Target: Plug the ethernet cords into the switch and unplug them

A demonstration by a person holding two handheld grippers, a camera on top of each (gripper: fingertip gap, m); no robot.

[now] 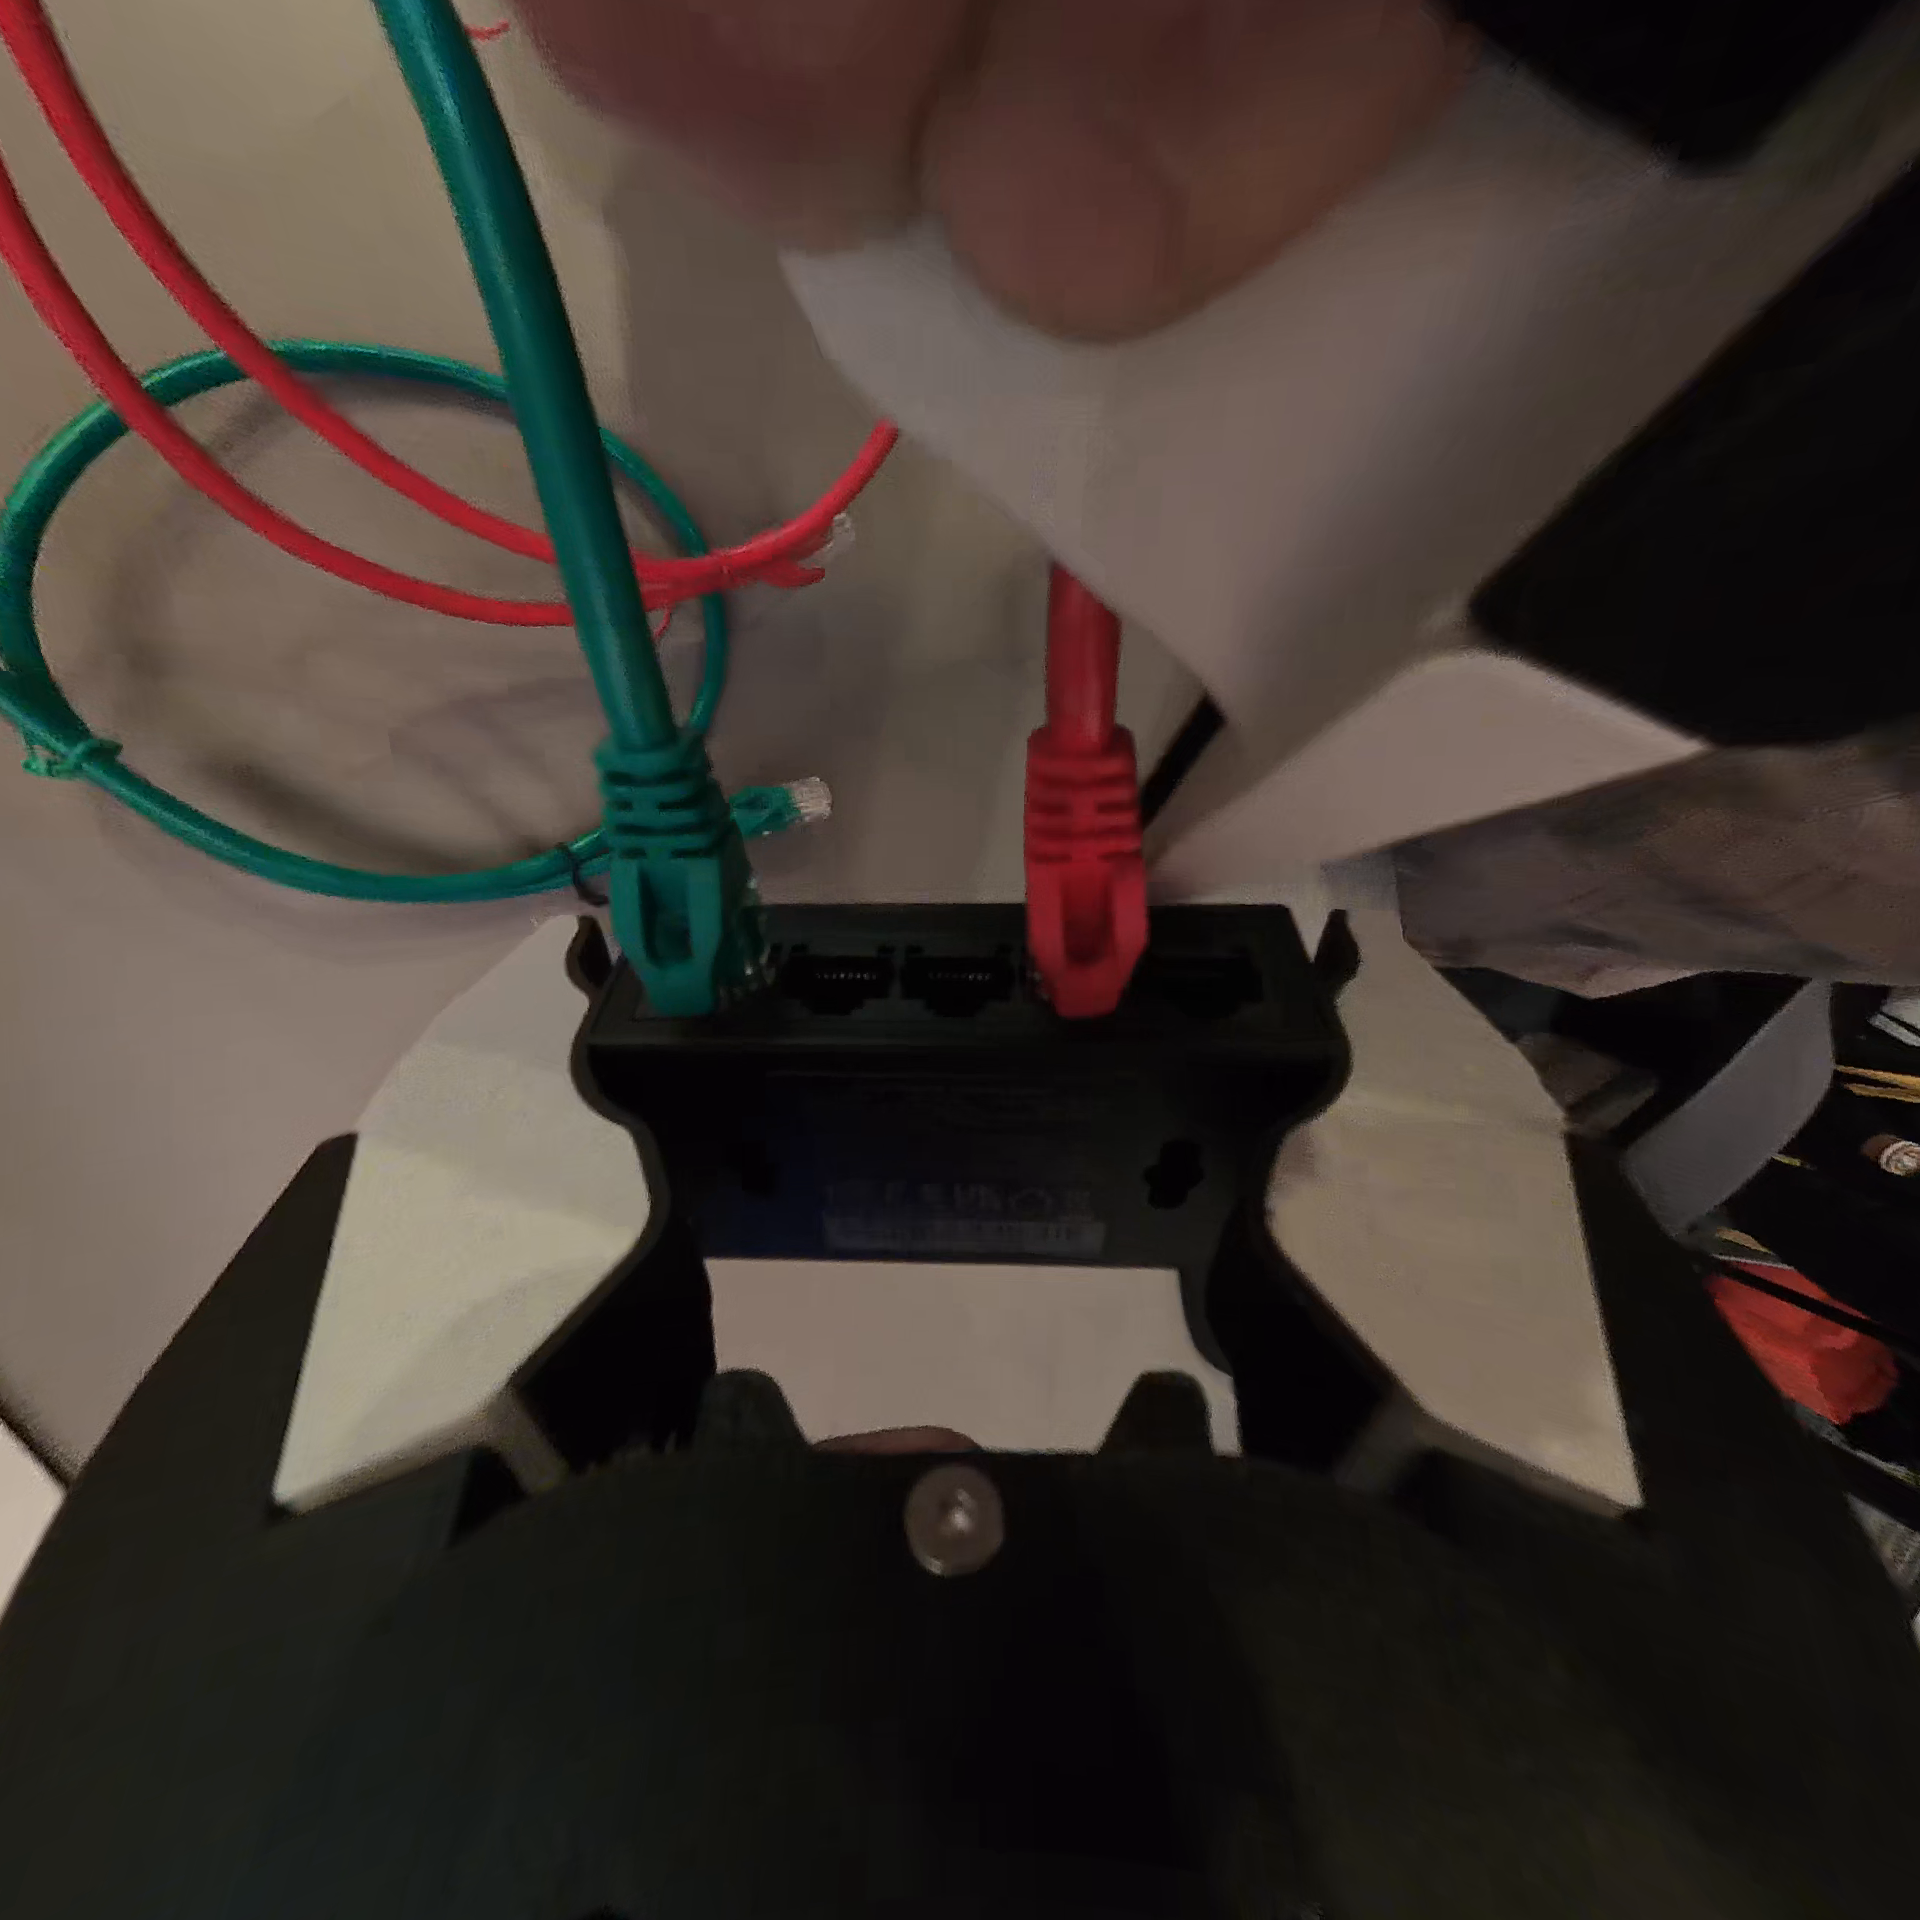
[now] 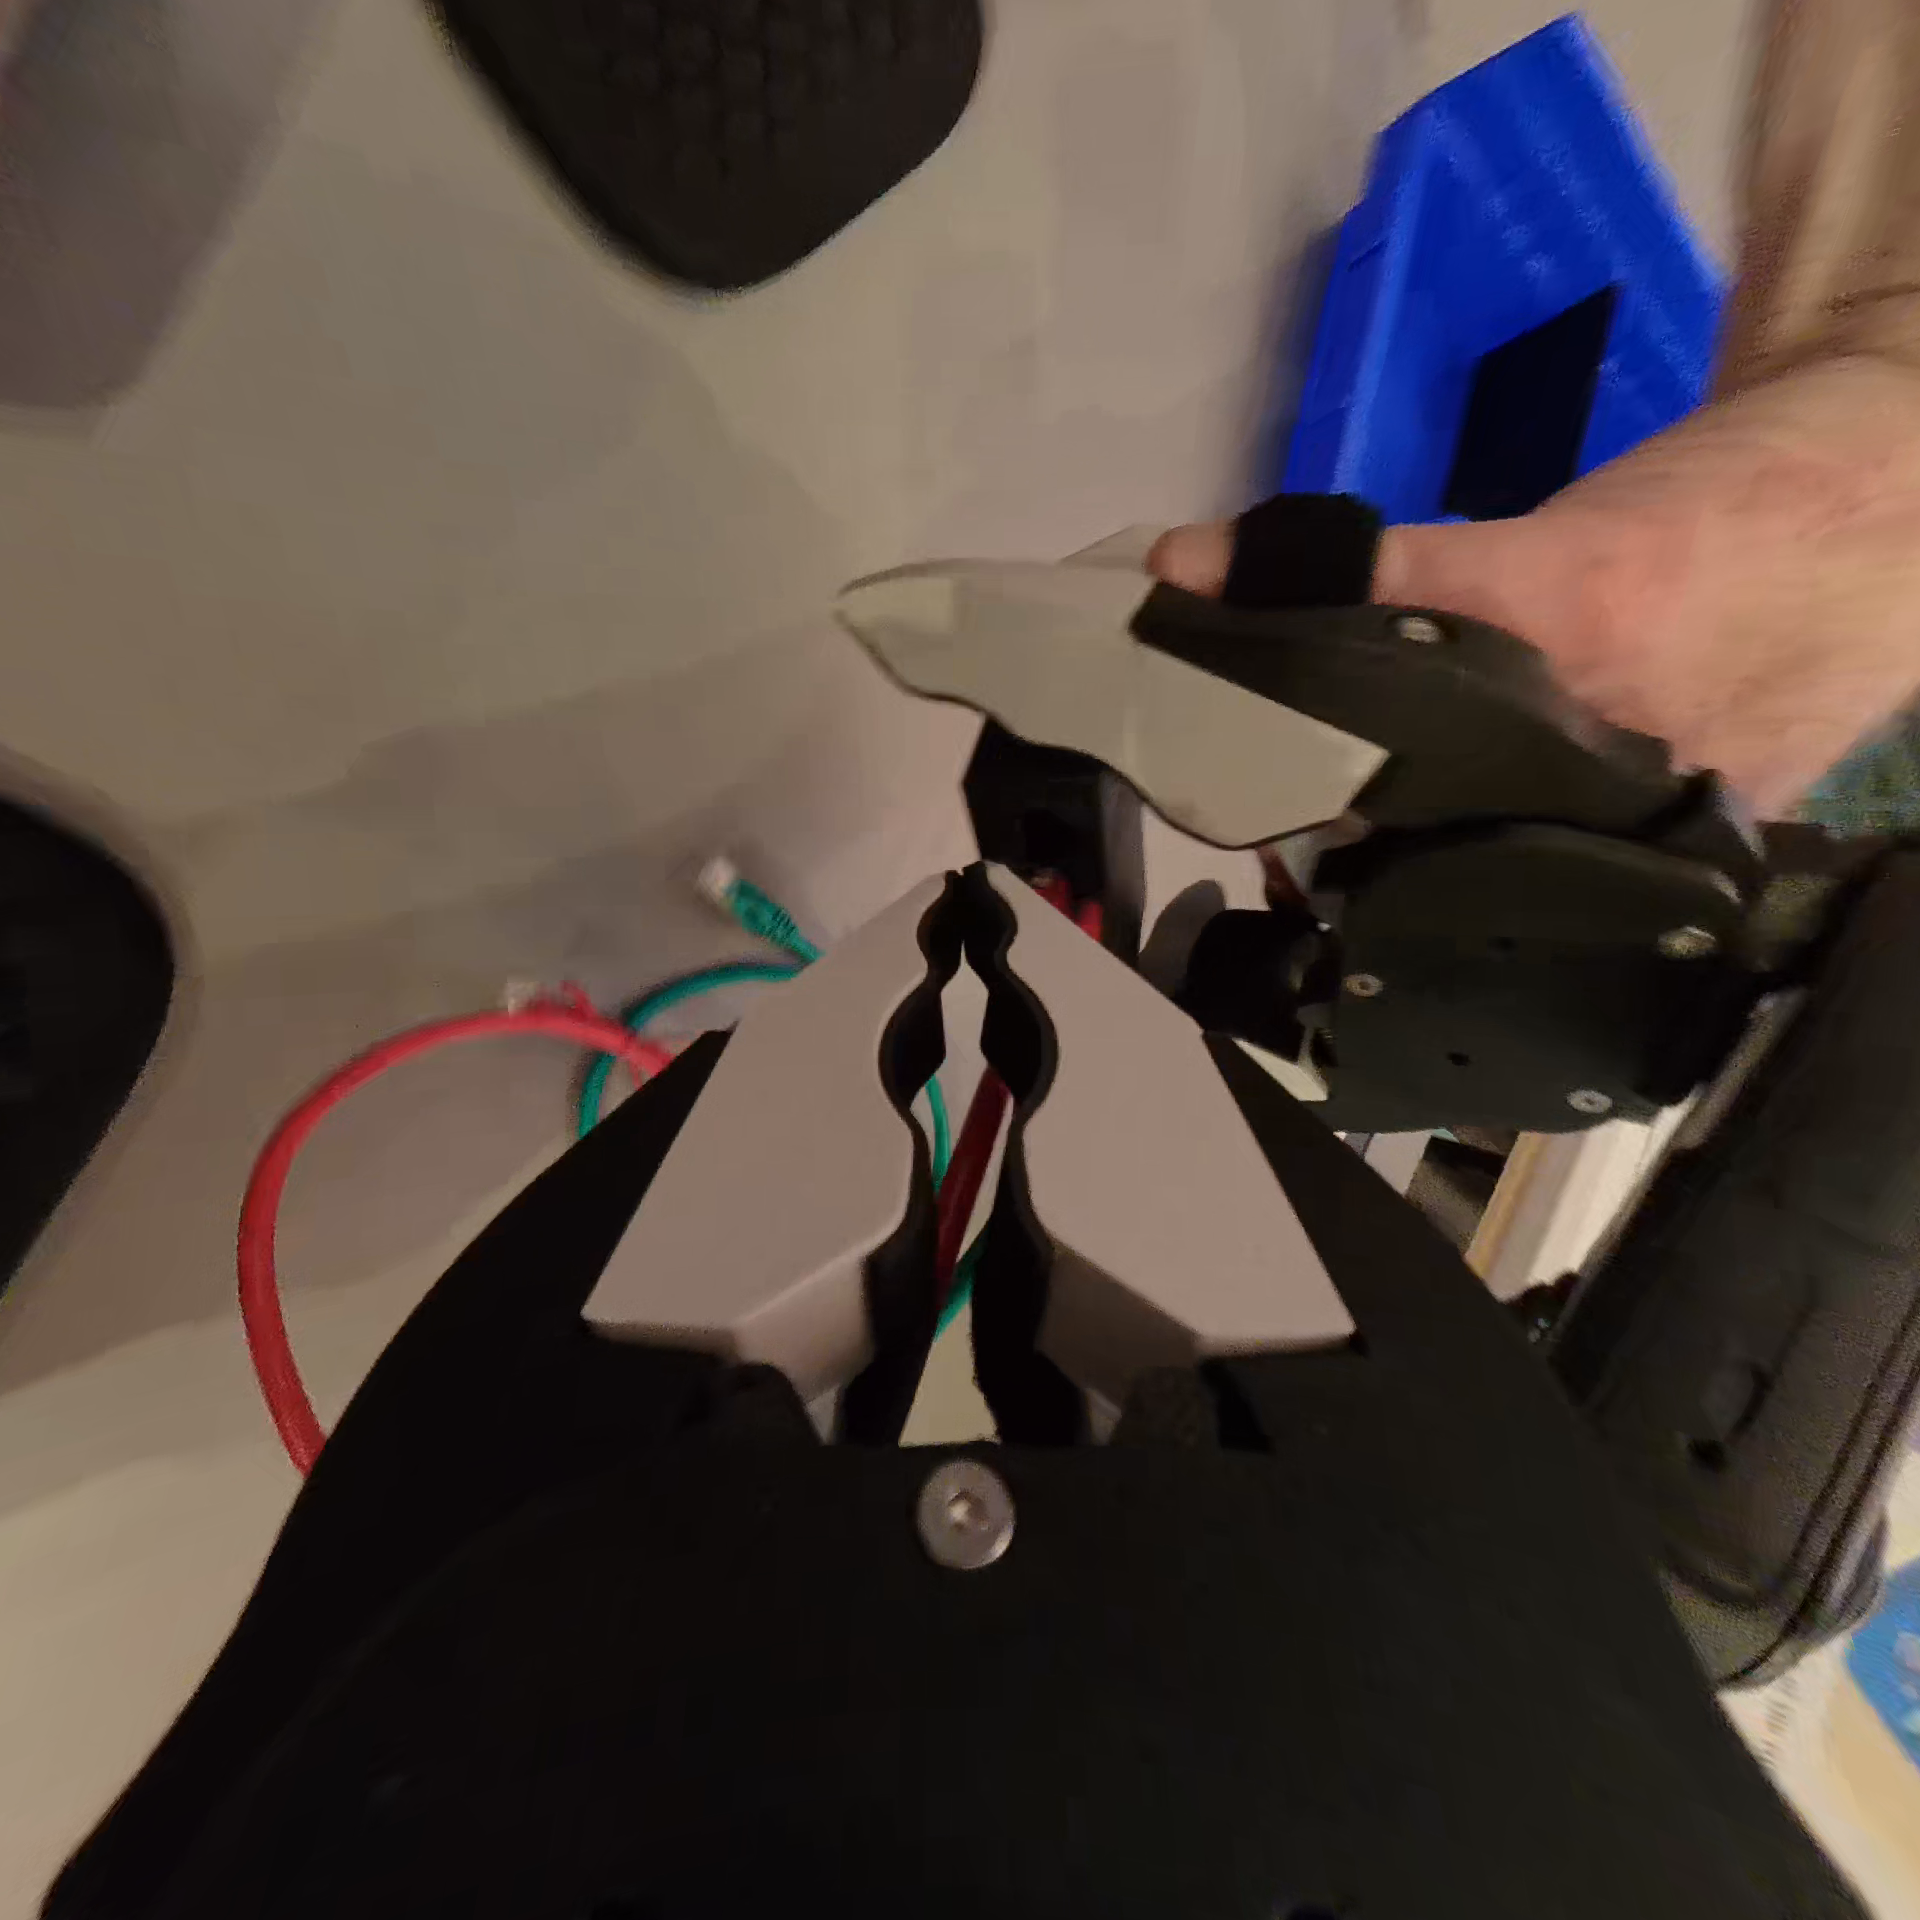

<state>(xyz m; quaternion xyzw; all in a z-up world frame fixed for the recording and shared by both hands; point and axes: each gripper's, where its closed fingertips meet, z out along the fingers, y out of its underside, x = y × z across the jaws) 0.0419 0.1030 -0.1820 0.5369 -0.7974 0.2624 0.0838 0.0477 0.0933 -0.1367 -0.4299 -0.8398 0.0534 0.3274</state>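
My left gripper (image 1: 964, 940) is shut on the black switch (image 1: 966, 1101), one fingertip at each end, and holds it with the ports facing away. A green plug (image 1: 665, 883) sits in the leftmost port and a red plug (image 1: 1086, 862) in the fourth. The cords' loose ends, green (image 1: 805, 800) and red (image 1: 831, 540), lie on the table. My right gripper (image 2: 966, 888) is shut with its tips touching, just above the switch (image 2: 1023, 821). The red cord (image 2: 971, 1164) and the green cord show through the slit behind its pads. Its blurred white finger (image 1: 1195, 499) hangs over the red cord.
The pale table (image 2: 416, 520) carries coils of red cord (image 2: 270, 1226) and green cord (image 1: 312, 883). A blue block (image 2: 1507, 291) and black pads (image 2: 727, 125) lie beyond. A hand (image 2: 1714, 623) holds the left gripper. Dark clutter (image 1: 1787, 1351) sits at the right. About 4 cm separates my left fingertips from my right.
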